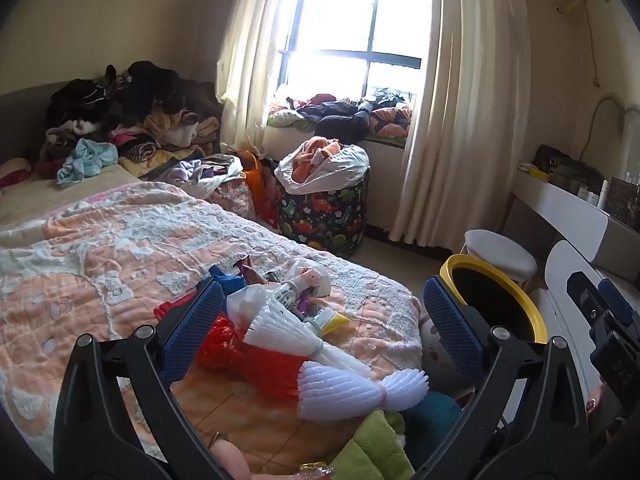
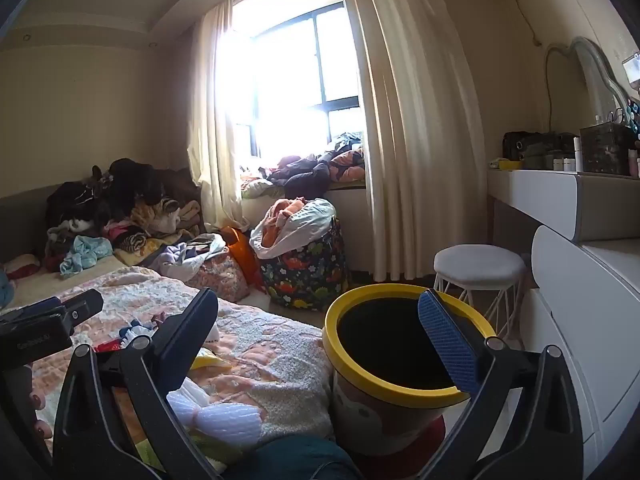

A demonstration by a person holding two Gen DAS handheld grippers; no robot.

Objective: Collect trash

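Observation:
A heap of trash lies on the near corner of the bed: white foam fruit nets (image 1: 340, 388), a red foam net (image 1: 256, 356), a white plastic bag (image 1: 308, 276), a yellow packet (image 1: 340, 320) and small wrappers. My left gripper (image 1: 324, 320) is open and empty, hovering over this heap. A yellow-rimmed trash bin (image 2: 400, 360) stands beside the bed; it also shows in the left wrist view (image 1: 500, 300). My right gripper (image 2: 324, 332) is open and empty, above the bin's rim. A foam net (image 2: 224, 416) shows at its lower left.
The bed's quilt (image 1: 120, 248) stretches left, with piled clothes (image 1: 120, 120) at its head. A dinosaur-print hamper (image 2: 308, 268) full of laundry stands by the window. A white stool (image 2: 480, 268) and a white dresser (image 2: 580, 280) are right of the bin.

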